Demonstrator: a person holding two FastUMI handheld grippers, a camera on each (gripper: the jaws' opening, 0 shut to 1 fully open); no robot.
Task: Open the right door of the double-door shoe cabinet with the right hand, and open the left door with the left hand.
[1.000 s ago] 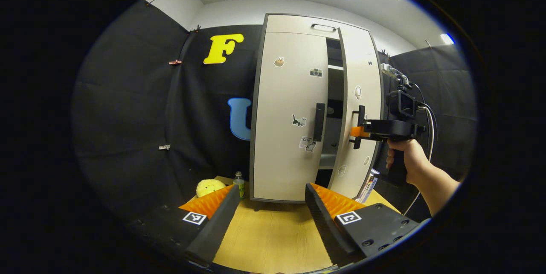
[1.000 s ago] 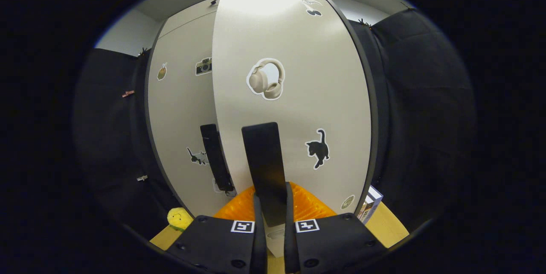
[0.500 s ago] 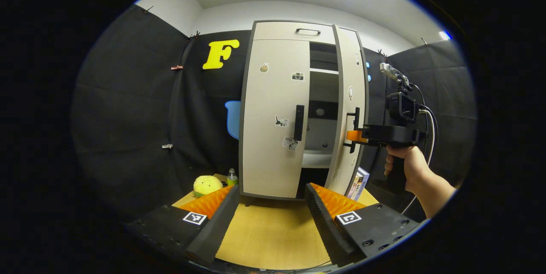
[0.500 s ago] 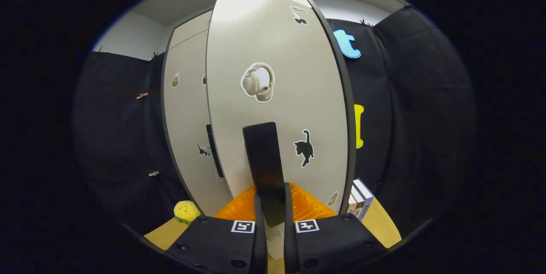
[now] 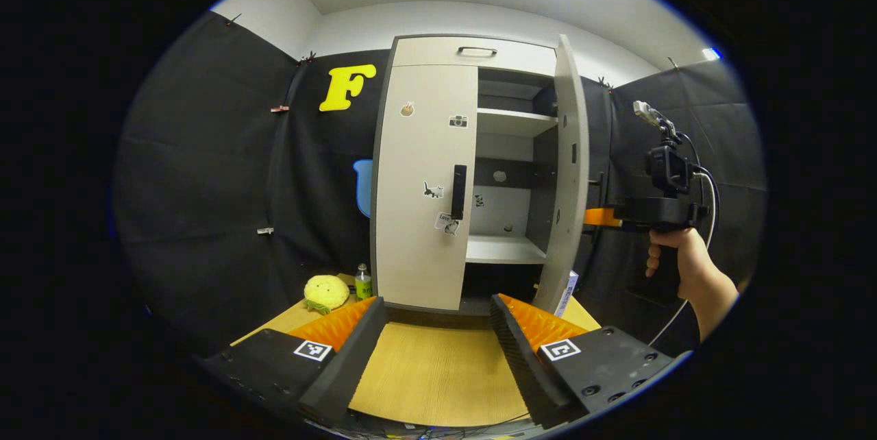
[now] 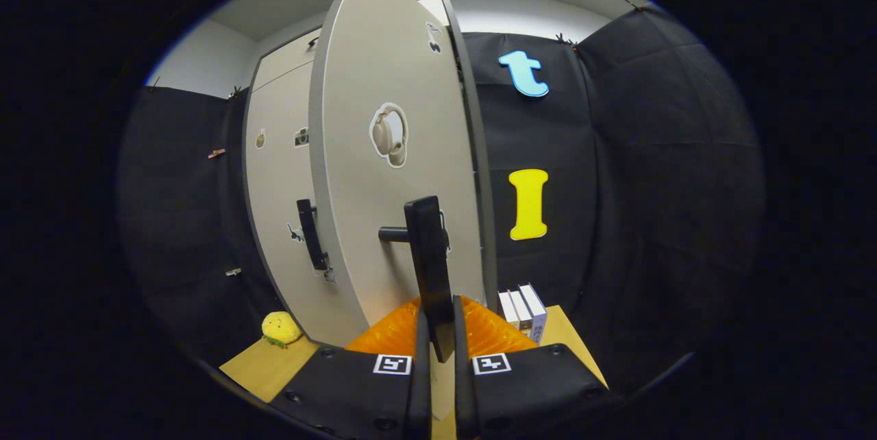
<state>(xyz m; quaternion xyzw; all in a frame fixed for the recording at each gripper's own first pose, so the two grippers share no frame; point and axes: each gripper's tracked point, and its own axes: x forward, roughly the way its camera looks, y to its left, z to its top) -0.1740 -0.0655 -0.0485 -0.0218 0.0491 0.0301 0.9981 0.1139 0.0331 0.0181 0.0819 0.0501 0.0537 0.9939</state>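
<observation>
The right door (image 5: 572, 173) of the shoe cabinet (image 5: 473, 53) on the worktop (image 5: 438, 371) stands wide open, its handle (image 6: 428, 255) clamped in the right hand-held gripper (image 6: 438, 344). The left door (image 5: 421, 186) remains closed, its handle (image 5: 458, 191) untouched; the left hand-held gripper (image 5: 438, 330) waits spread open well short of it, that half of the job undone.

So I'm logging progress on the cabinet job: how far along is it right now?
About halfway. The right door is swung wide, showing the shelves; the right tongs are shut on its handle. The left door is closed, its handle untouched. The left tongs are open, well short of the cabinet. Left: grab that handle and pull.
</observation>
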